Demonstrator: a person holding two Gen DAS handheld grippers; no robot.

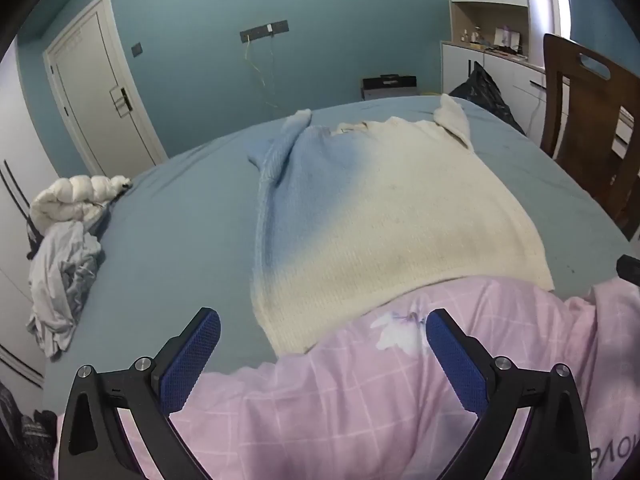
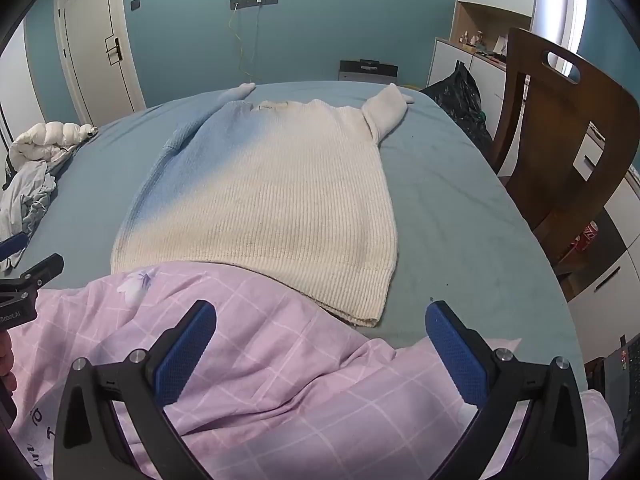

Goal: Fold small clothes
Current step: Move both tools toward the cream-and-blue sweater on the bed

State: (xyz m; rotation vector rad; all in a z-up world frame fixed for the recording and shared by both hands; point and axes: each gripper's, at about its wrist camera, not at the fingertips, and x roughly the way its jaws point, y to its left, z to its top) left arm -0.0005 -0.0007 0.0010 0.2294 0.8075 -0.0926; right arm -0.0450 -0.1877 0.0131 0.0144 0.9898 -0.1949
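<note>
A crumpled grey cloth (image 1: 60, 280) and a white puffy jacket (image 1: 76, 198) lie at the left edge of the blue-sheeted bed (image 1: 180, 220). The left gripper (image 1: 322, 330) hangs with jaws spread wide and empty over a pink checked quilt (image 1: 360, 400). In the middle the cream-and-blue ribbed knit sweater (image 2: 264, 200) lies flat, its hem tucked under the quilt. The right gripper (image 2: 320, 322) is likewise wide and empty. A brown wooden chair (image 2: 560, 128) stands at the right.
</note>
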